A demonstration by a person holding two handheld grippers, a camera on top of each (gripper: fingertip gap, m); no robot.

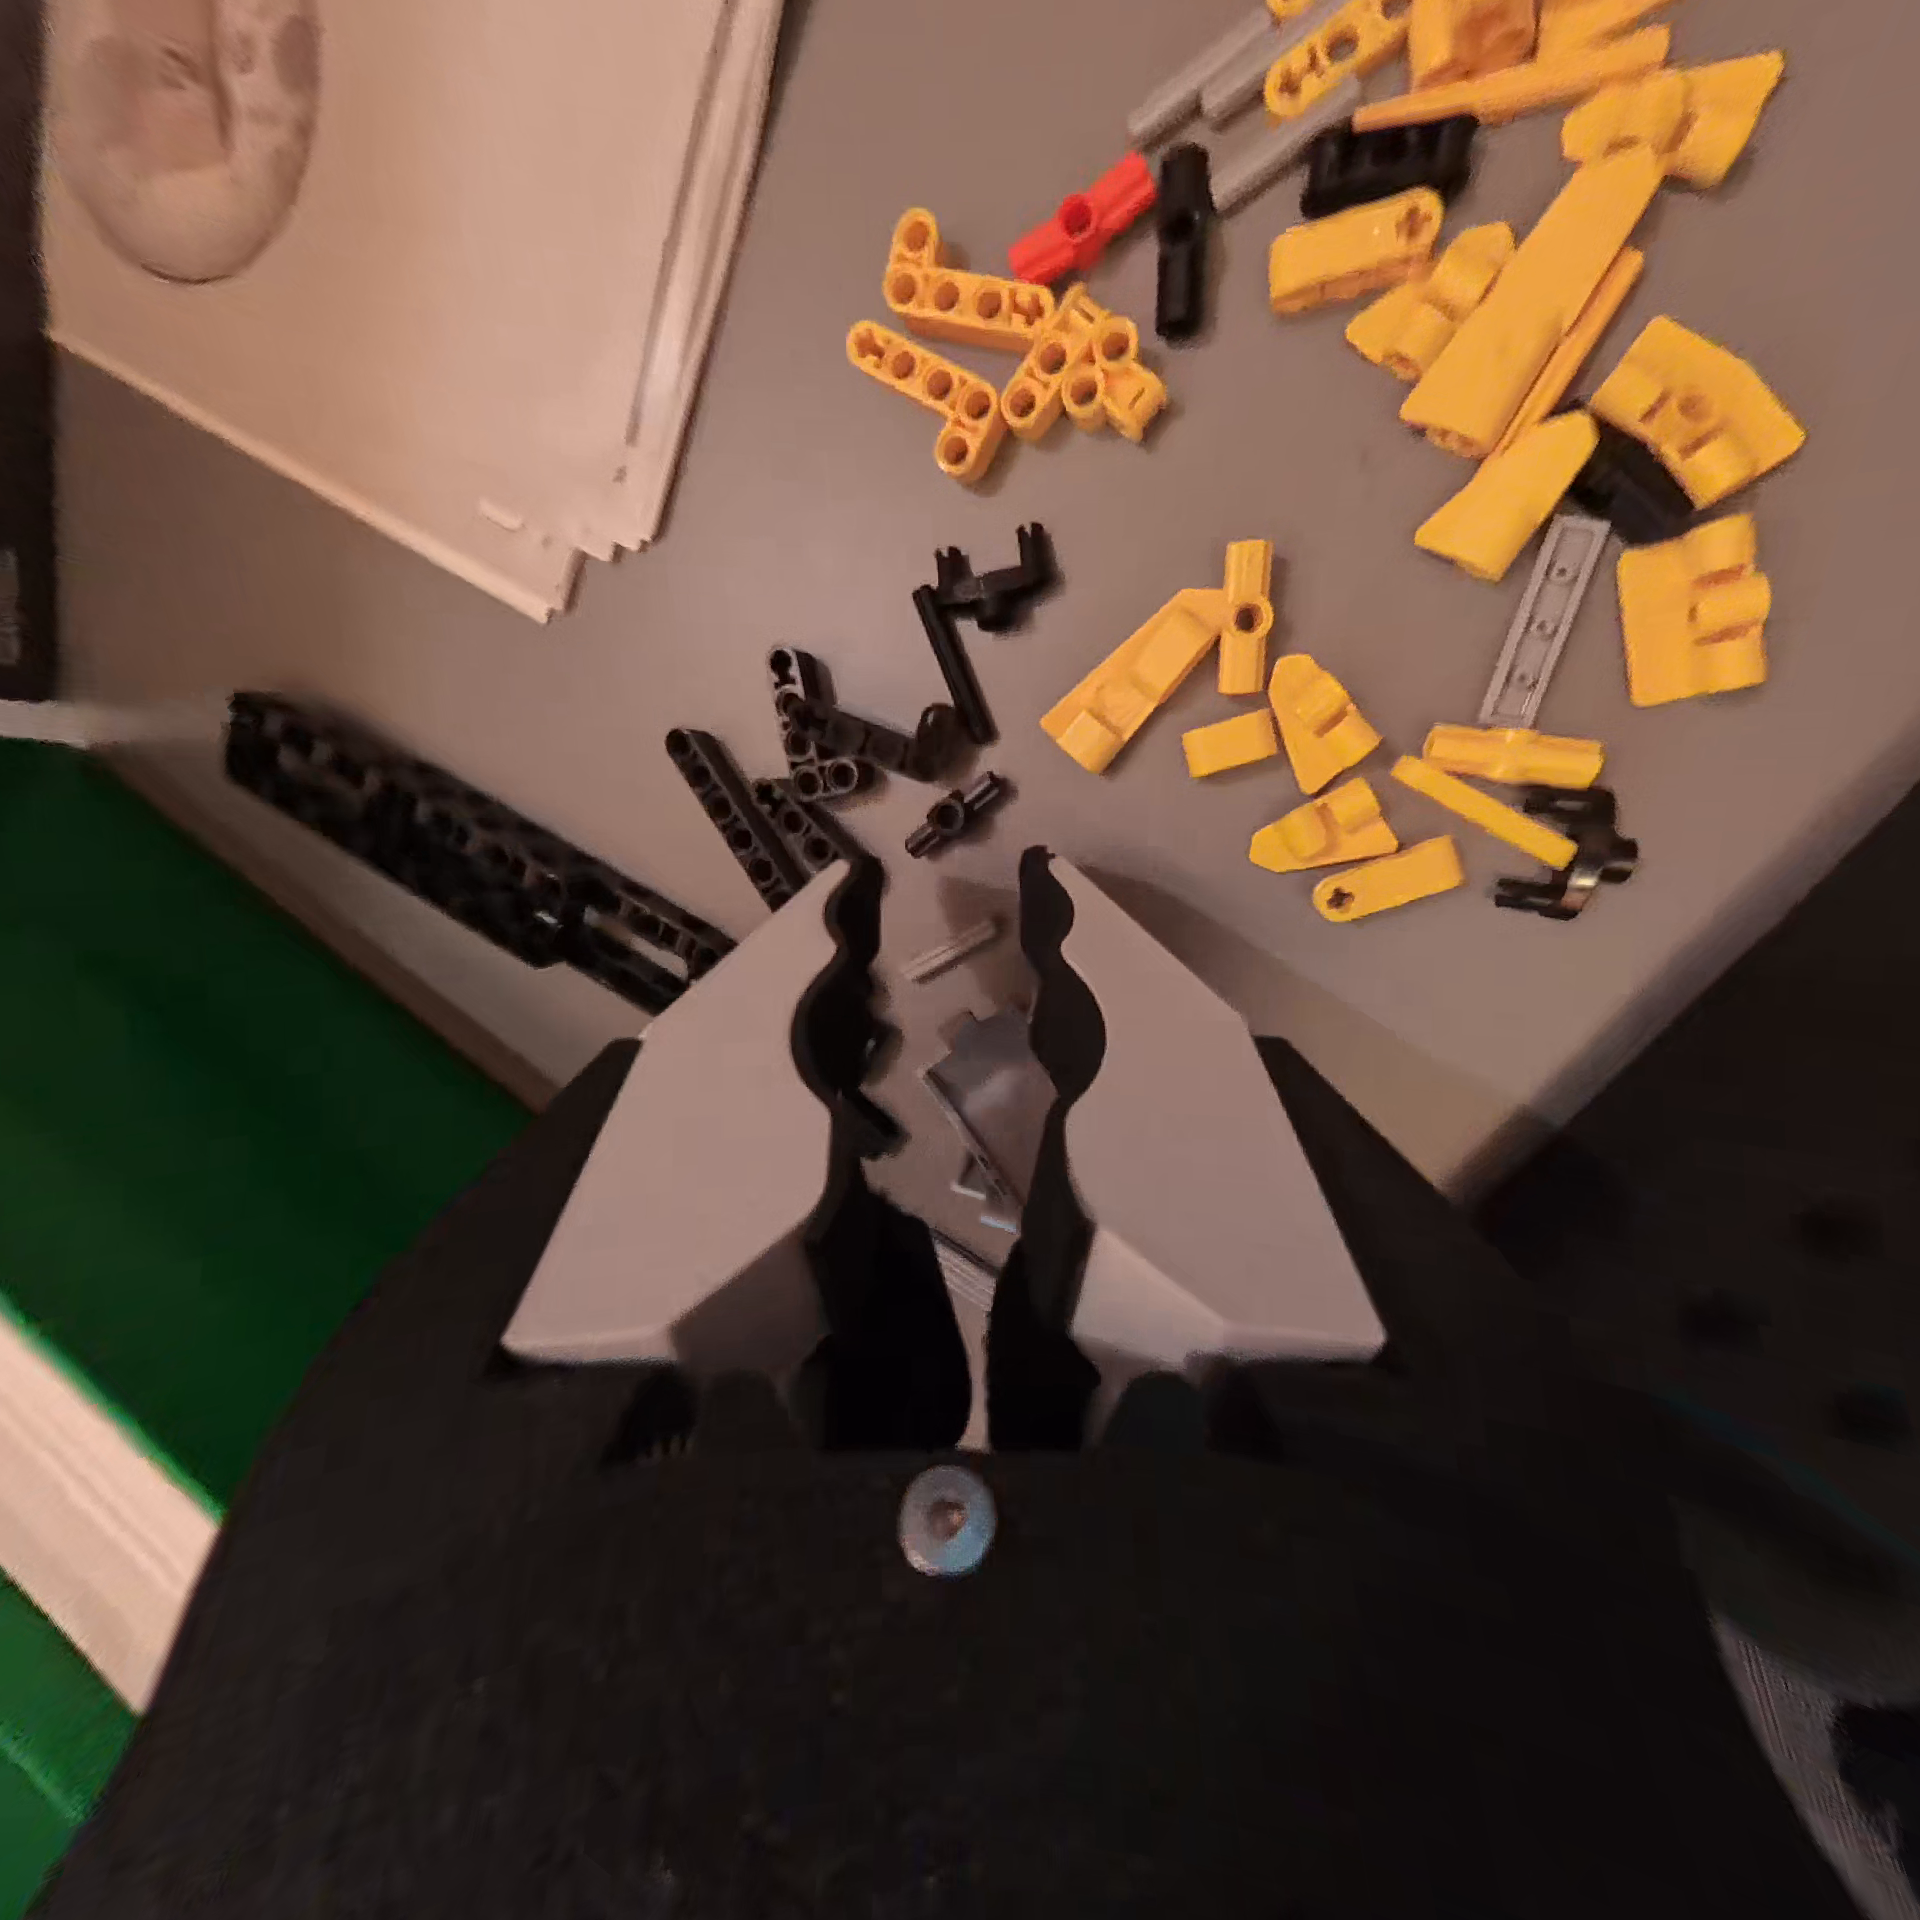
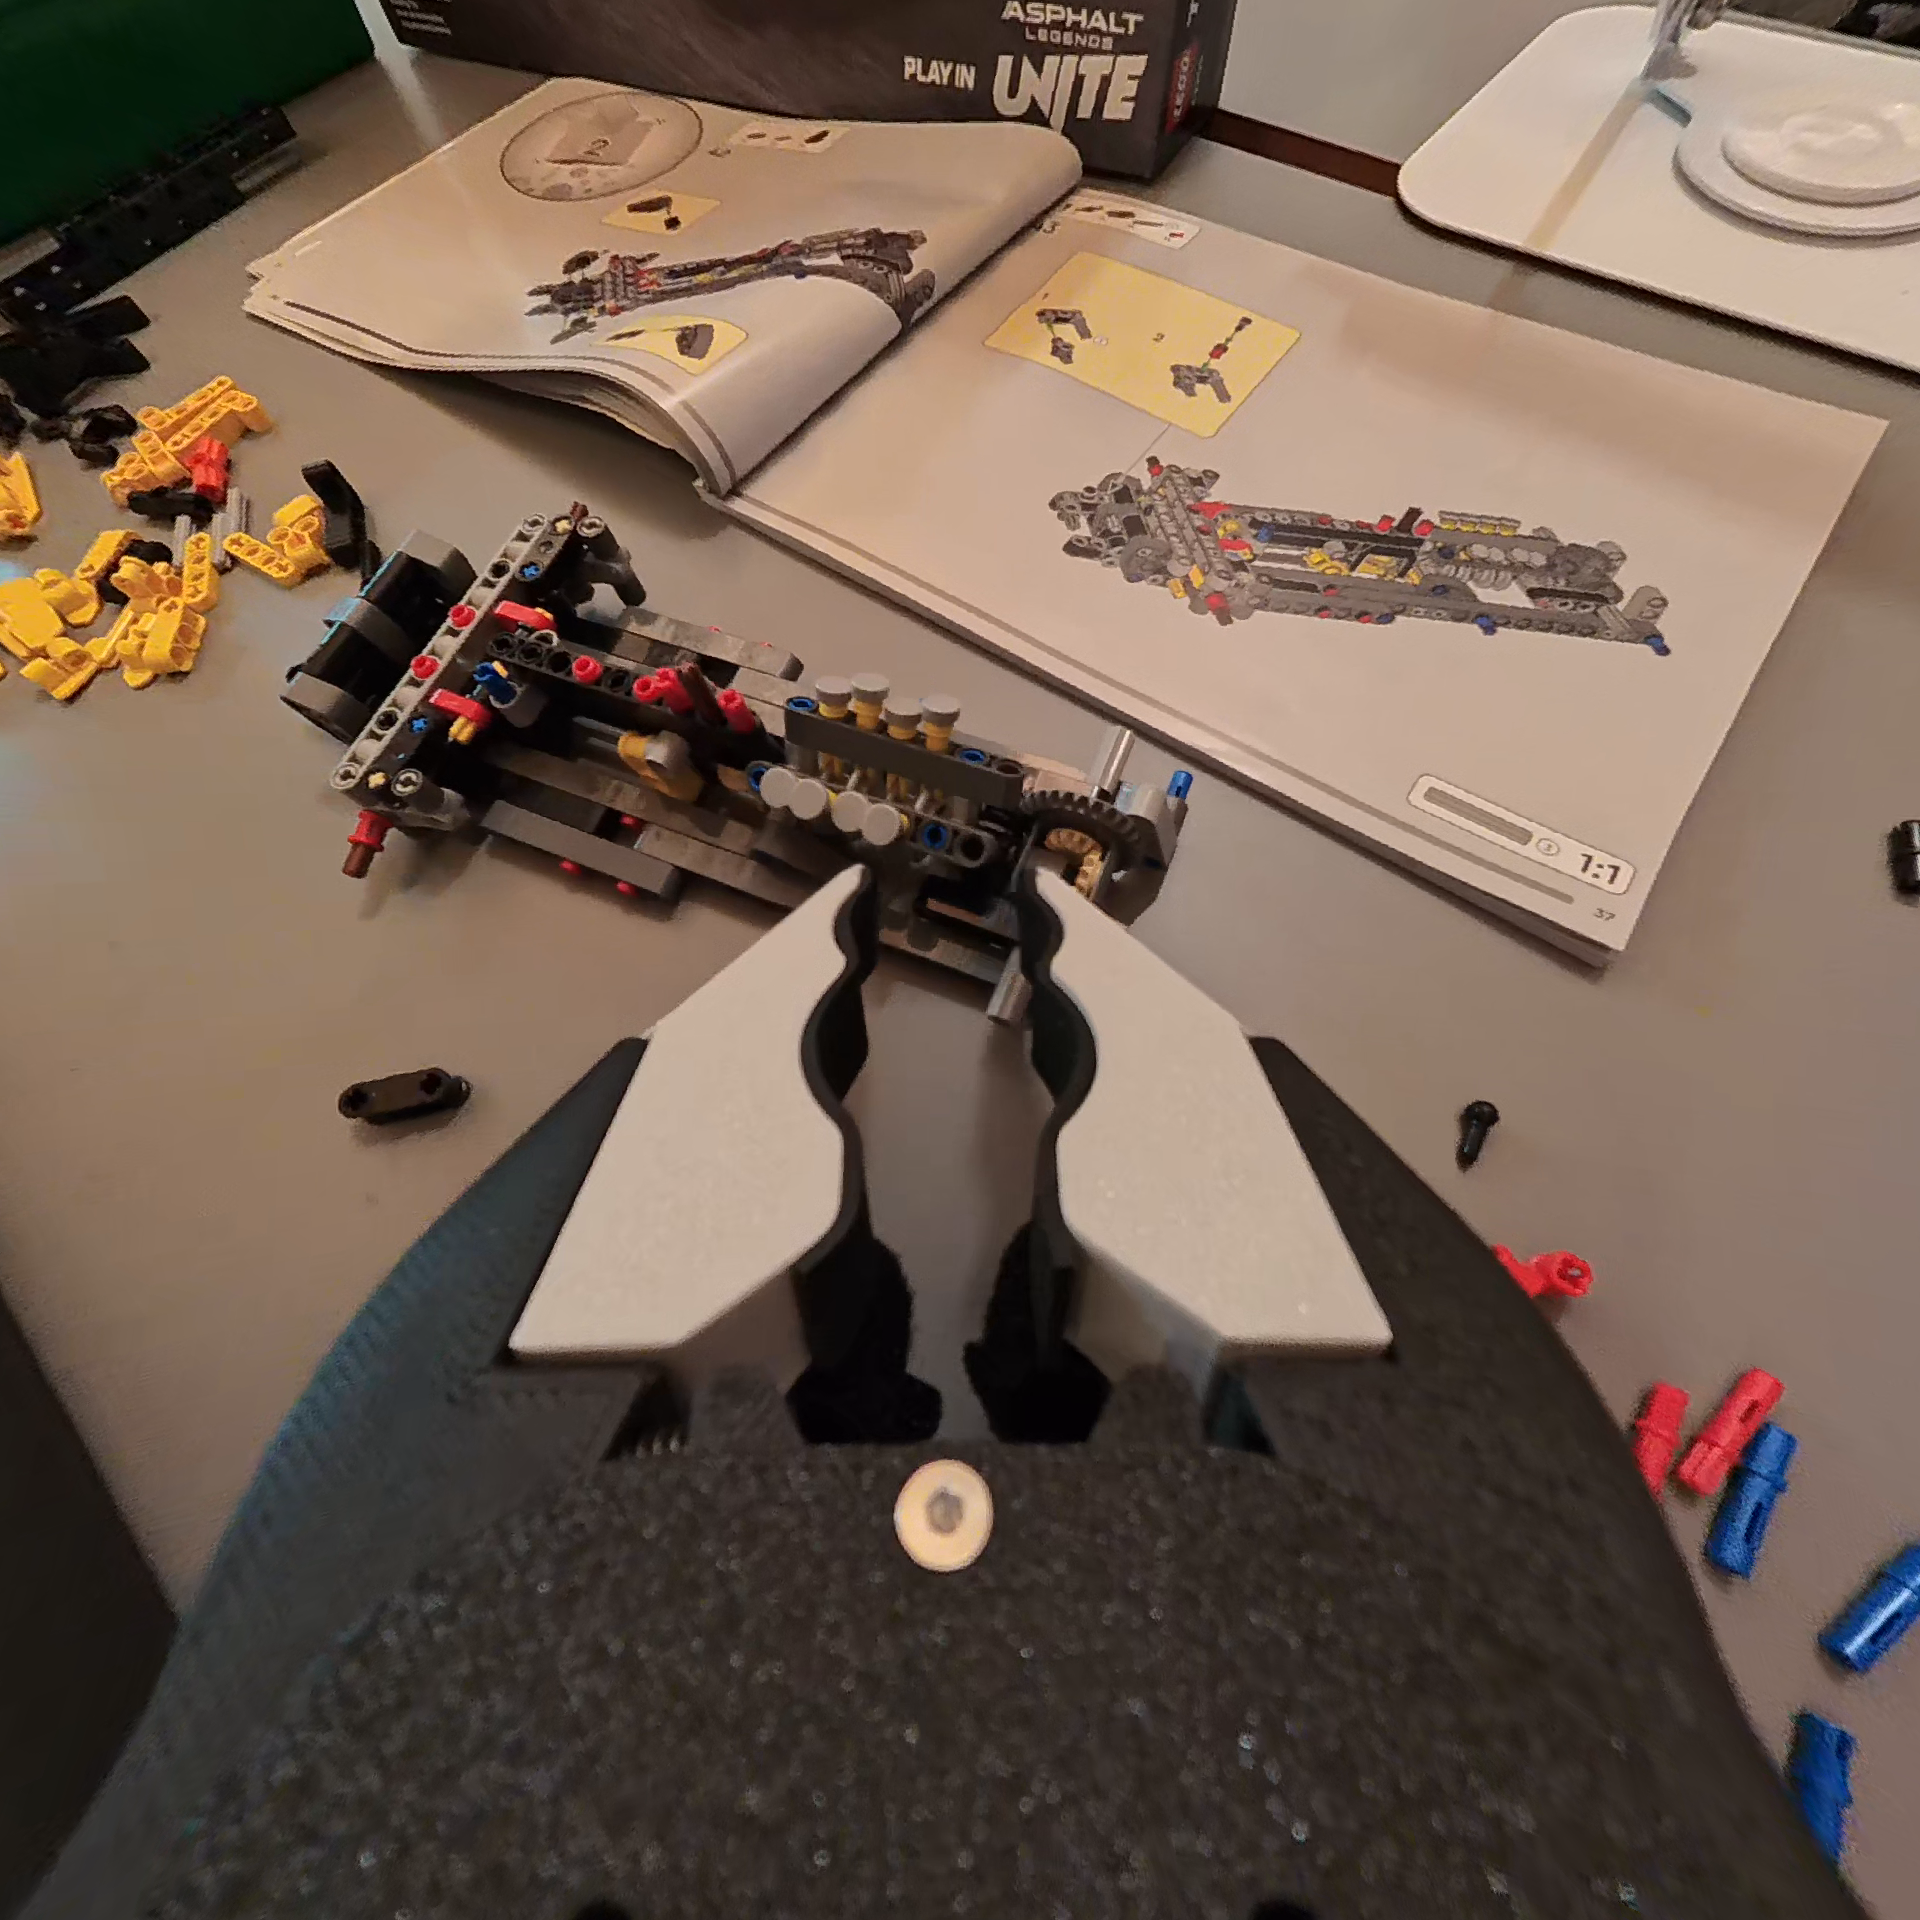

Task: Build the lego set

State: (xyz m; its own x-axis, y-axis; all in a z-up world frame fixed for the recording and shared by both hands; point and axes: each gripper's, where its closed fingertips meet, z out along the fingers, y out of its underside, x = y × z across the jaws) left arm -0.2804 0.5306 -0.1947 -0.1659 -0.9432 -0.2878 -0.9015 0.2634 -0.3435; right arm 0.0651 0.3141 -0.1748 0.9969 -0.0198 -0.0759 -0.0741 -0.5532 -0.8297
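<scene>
1. The grey counter [image 2: 156, 935] carries everything, with an open instruction booklet [image 2: 1351, 436] toward 1 o'clock in the right wrist view and a dark box [image 2: 831, 52] at 12 o'clock behind it.
2. The part-built lego chassis [image 2: 665, 727] lies flat on the counter at 11 o'clock from the right tongs [image 2: 943, 894], its gear end just beyond their tips.
3. The right tongs stand apart with nothing between them; whether the tips touch the chassis cannot be told.
4. The left tongs [image 1: 951, 868] are also parted, hanging over small grey pieces [image 1: 982, 1091] without gripping them.
5. A long black beam assembly [image 1: 457, 842] lies at 9 o'clock in the left wrist view.
6. Yellow pieces [image 1: 1507, 343] spread from 12 to 3 o'clock there, loose black pieces [image 1: 831, 748] just ahead of the left tips.
7. Red and blue pins [image 2: 1725, 1455] sit at 4 o'clock in the right wrist view.
</scene>
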